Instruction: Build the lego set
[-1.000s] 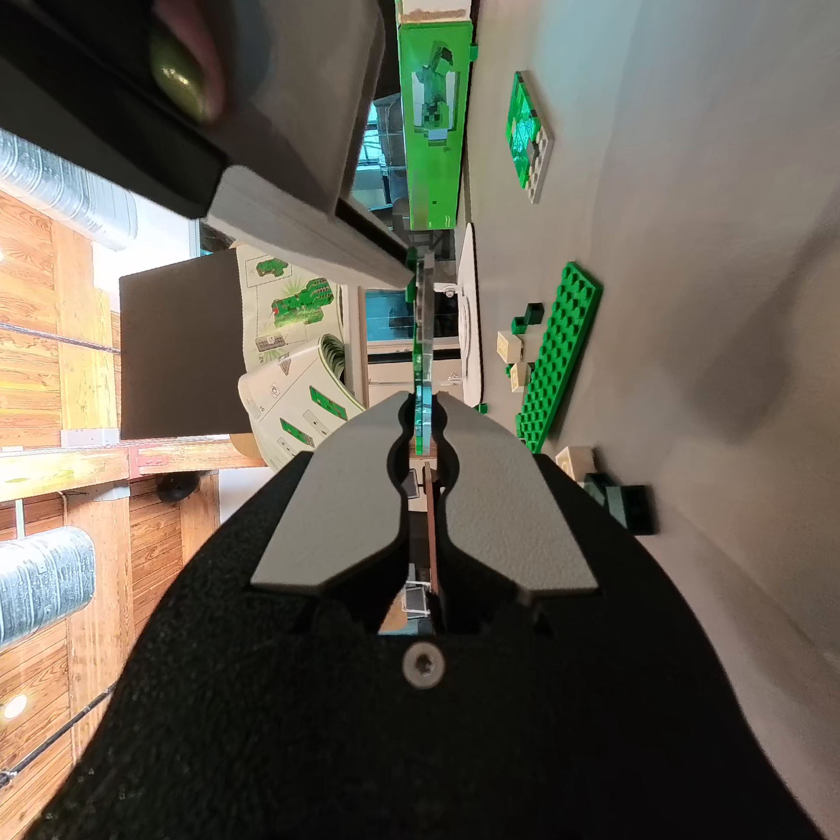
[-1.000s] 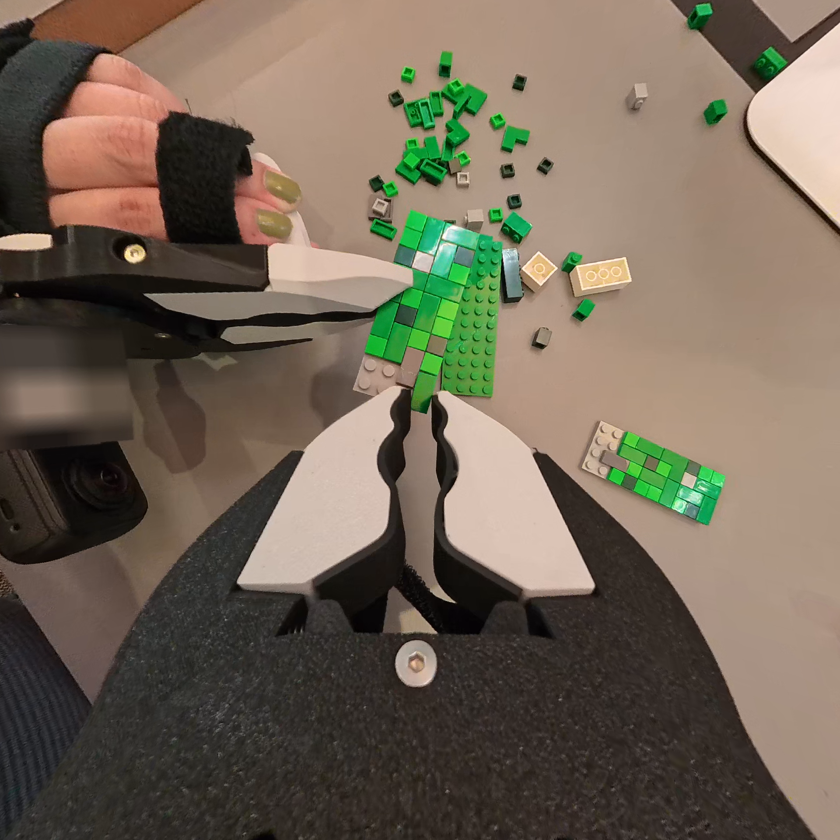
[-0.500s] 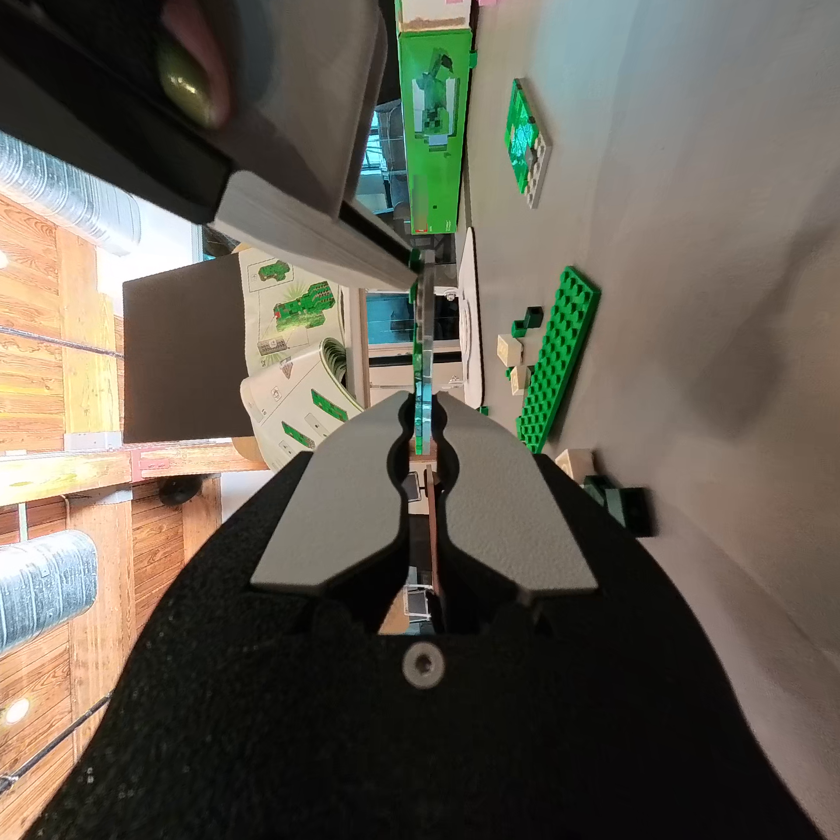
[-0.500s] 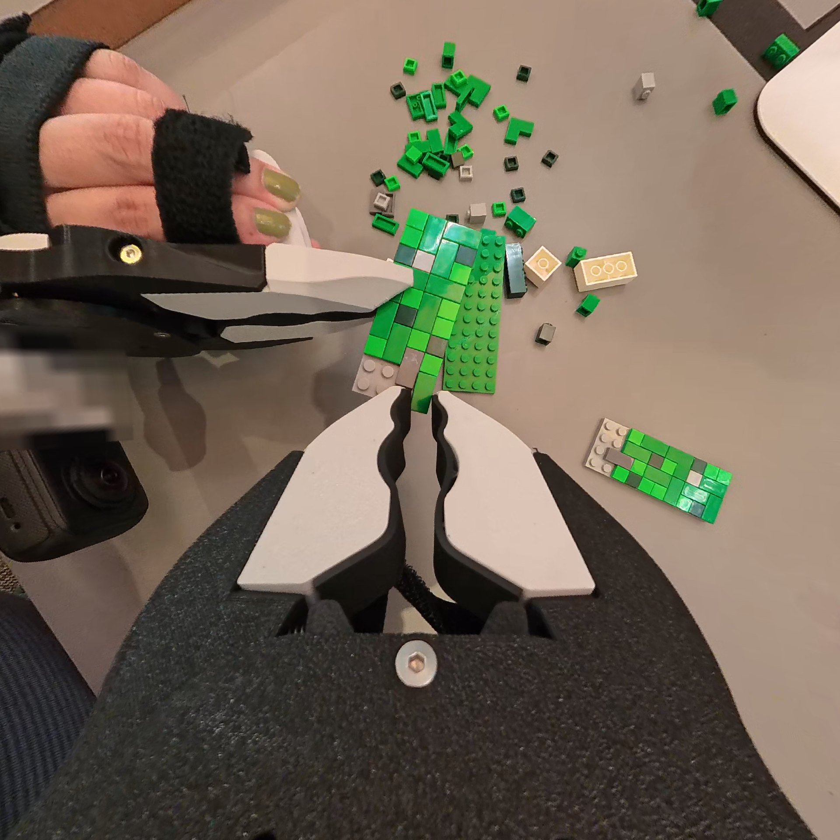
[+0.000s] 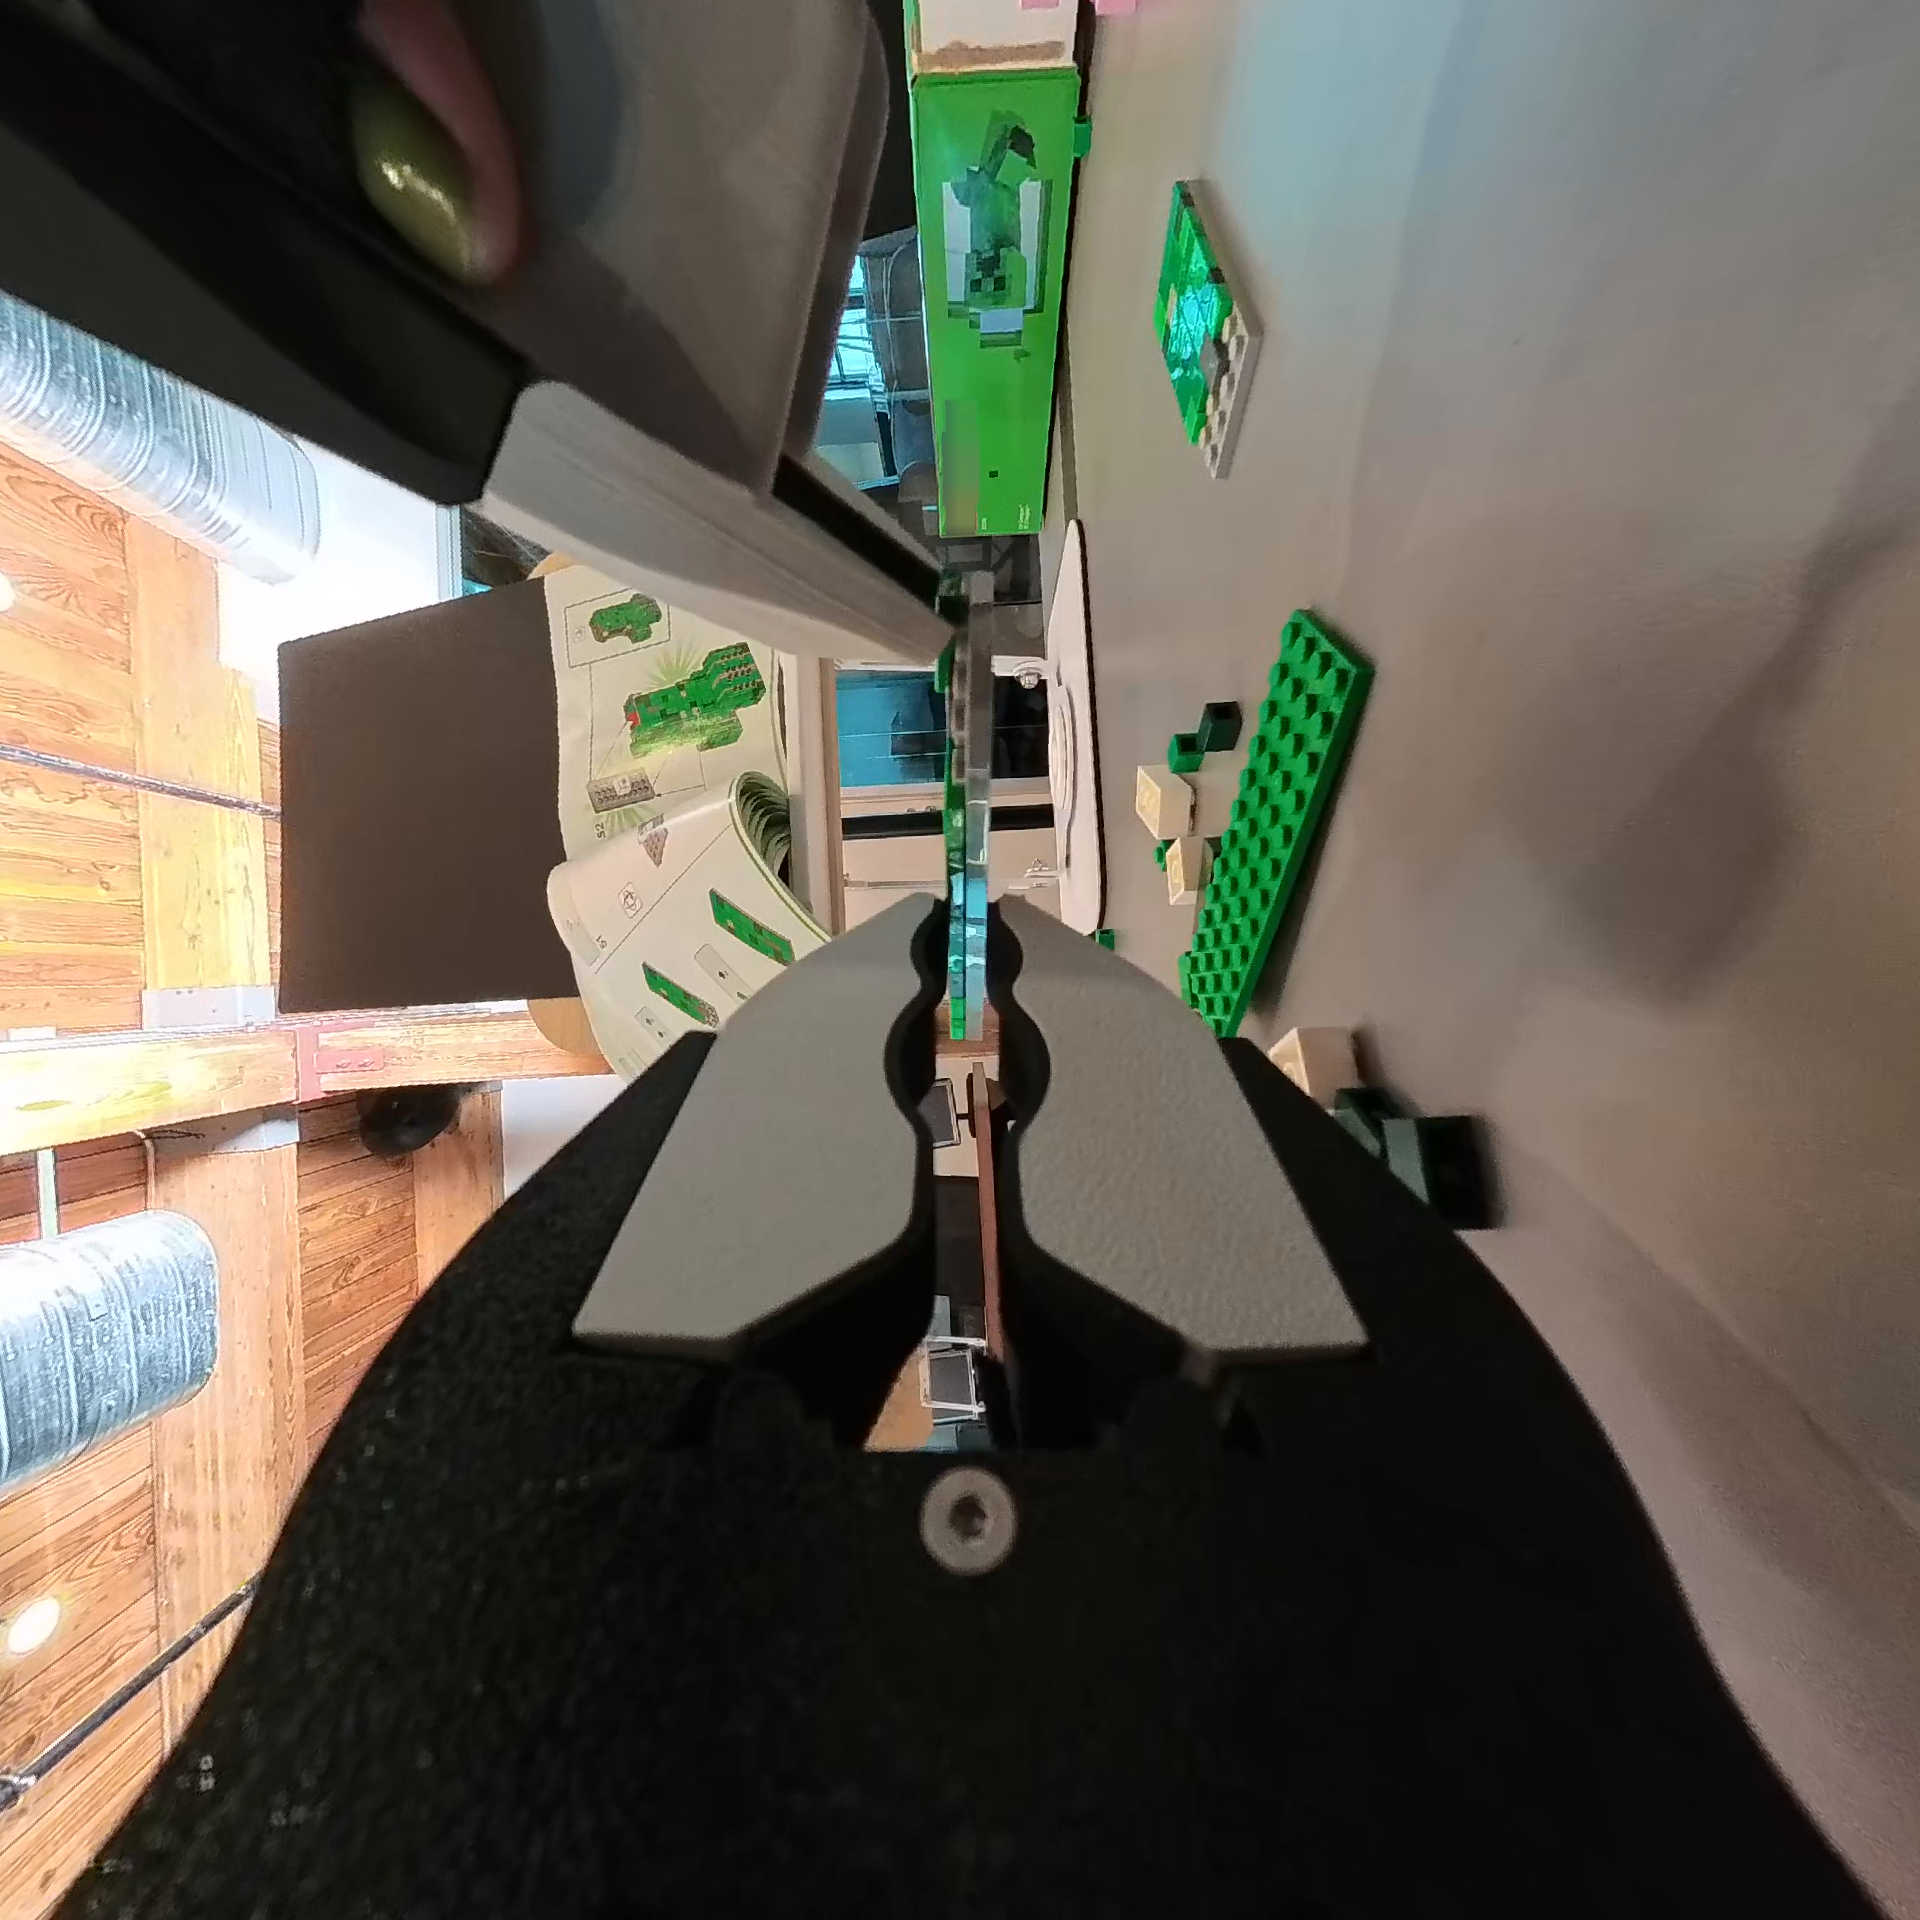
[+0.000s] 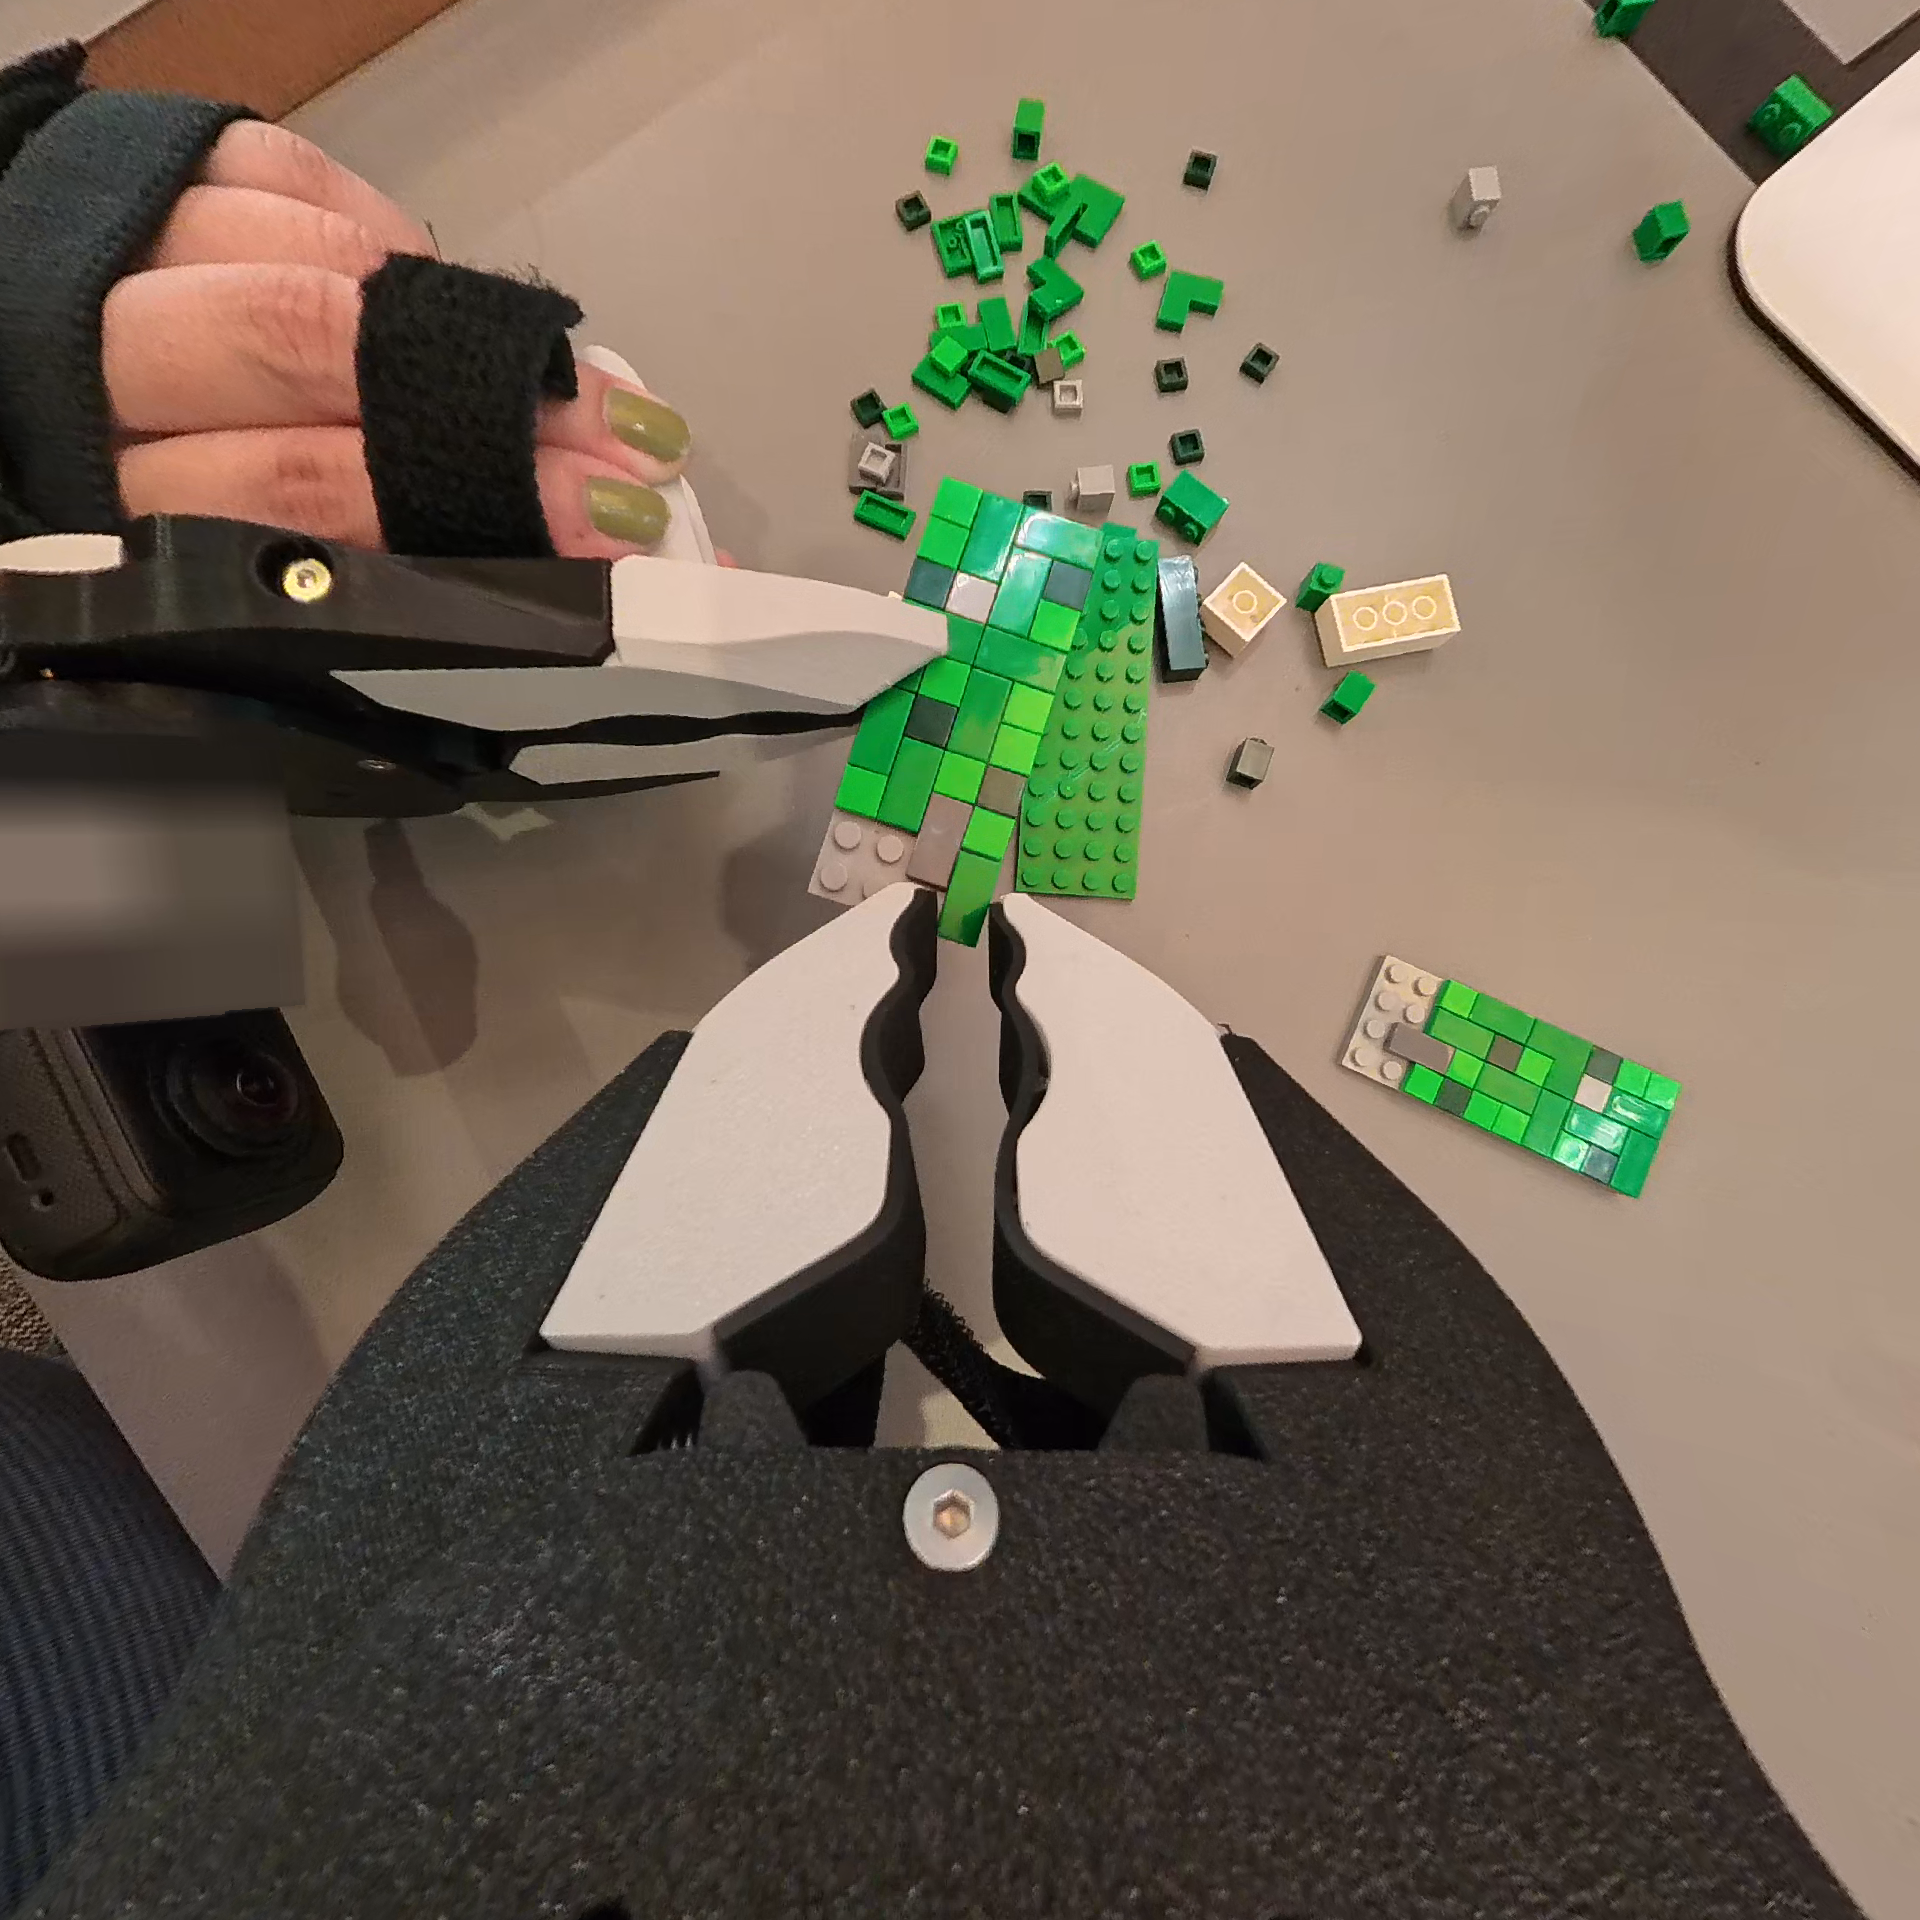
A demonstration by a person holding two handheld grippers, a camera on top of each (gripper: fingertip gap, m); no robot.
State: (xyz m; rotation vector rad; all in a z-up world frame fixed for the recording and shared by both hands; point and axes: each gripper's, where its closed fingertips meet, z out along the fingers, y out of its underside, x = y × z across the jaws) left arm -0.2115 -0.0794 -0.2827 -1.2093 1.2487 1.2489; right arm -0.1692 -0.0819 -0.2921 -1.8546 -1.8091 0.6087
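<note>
My left gripper (image 5: 971, 914) is shut on a grey plate covered with green tiles (image 5: 968, 810), seen edge-on between its pads. In the right wrist view the left gripper (image 6: 842, 707) comes in from the left and clamps that tiled plate (image 6: 966, 686) by its side edge, above the table. My right gripper (image 6: 951, 914) is shut on a bright green tile (image 6: 961, 894) that sticks out past the plate's near end. The right gripper's finger (image 5: 727, 561) shows in the left wrist view at the plate's far end.
A green studded plate (image 6: 1091, 727) lies on the grey table (image 6: 1558, 779) beside the held plate. A second tiled plate (image 6: 1517, 1081) lies at the right. Several loose green and grey pieces (image 6: 1018, 312) and tan bricks (image 6: 1387, 618) lie beyond. An open booklet (image 5: 665, 810) and a green box (image 5: 992, 291) stand behind.
Both grippers keep their grasps and stay almost still. The table pieces drift slightly in the right wrist view.
</note>
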